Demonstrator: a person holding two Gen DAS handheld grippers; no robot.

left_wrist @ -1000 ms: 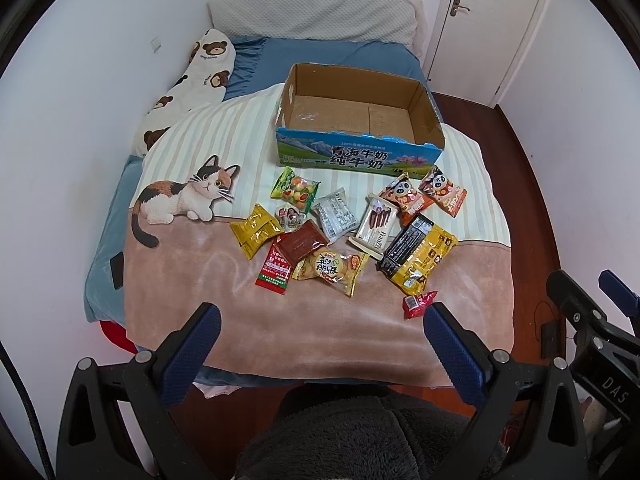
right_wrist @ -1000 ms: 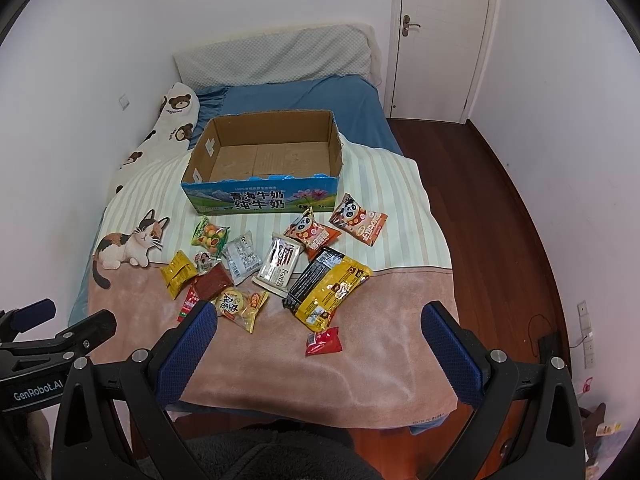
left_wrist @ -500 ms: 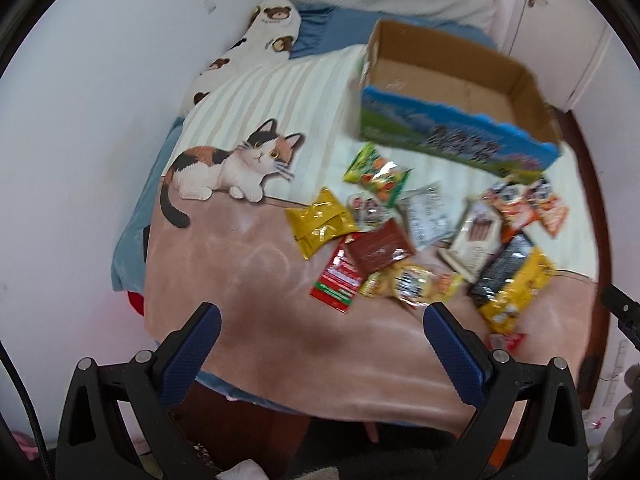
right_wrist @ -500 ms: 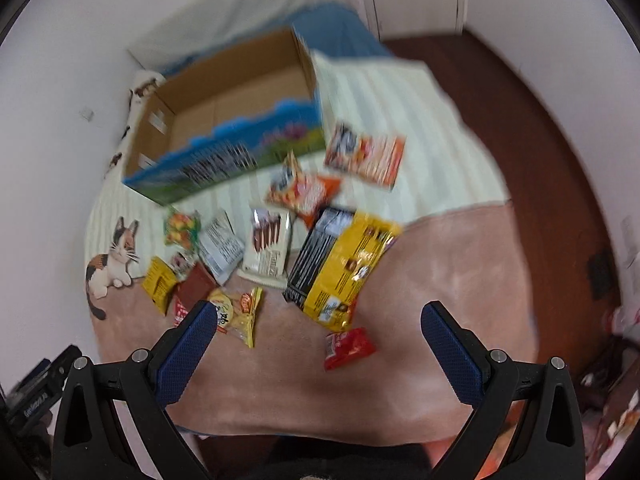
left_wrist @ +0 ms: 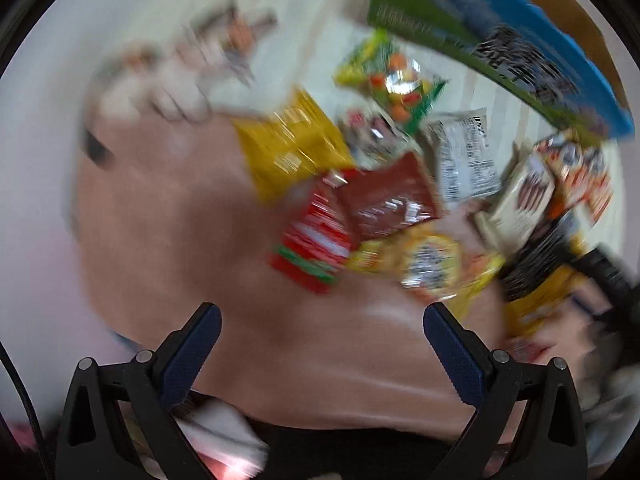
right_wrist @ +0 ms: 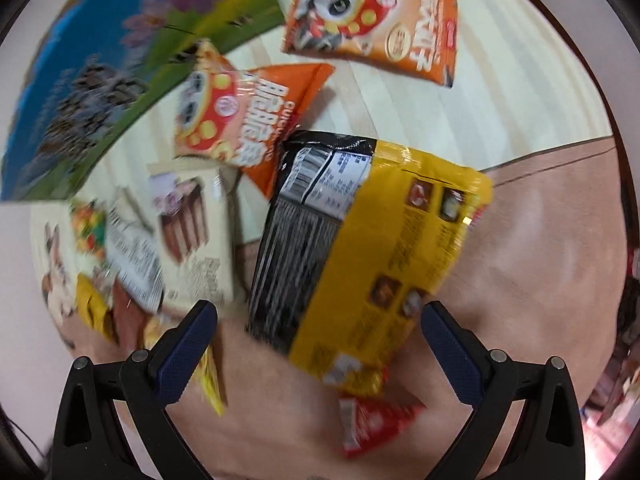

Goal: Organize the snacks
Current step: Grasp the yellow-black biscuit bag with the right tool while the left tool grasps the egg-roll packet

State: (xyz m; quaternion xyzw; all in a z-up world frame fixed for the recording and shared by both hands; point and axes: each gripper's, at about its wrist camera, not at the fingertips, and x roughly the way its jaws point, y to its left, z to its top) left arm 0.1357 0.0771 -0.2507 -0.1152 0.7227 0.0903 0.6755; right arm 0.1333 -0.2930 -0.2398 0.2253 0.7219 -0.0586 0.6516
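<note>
Several snack packs lie on the bed blanket in front of a blue and green cardboard box. My left gripper is open and empty, low over the blanket just short of a red packet, a brown packet and a yellow packet. The left wrist view is blurred. My right gripper is open and empty, close over the near end of a large black and yellow bag. A small red packet lies under it. Two orange panda packs lie beyond.
A cream biscuit box and a white wrapper lie left of the big bag. The cat print on the blanket is at the left. The other gripper's black body shows at the right edge of the left wrist view.
Both grippers have dropped fast towards the bed. The left has closed in on the left cluster of packets, the right on the black and yellow bag. Both stayed open.
</note>
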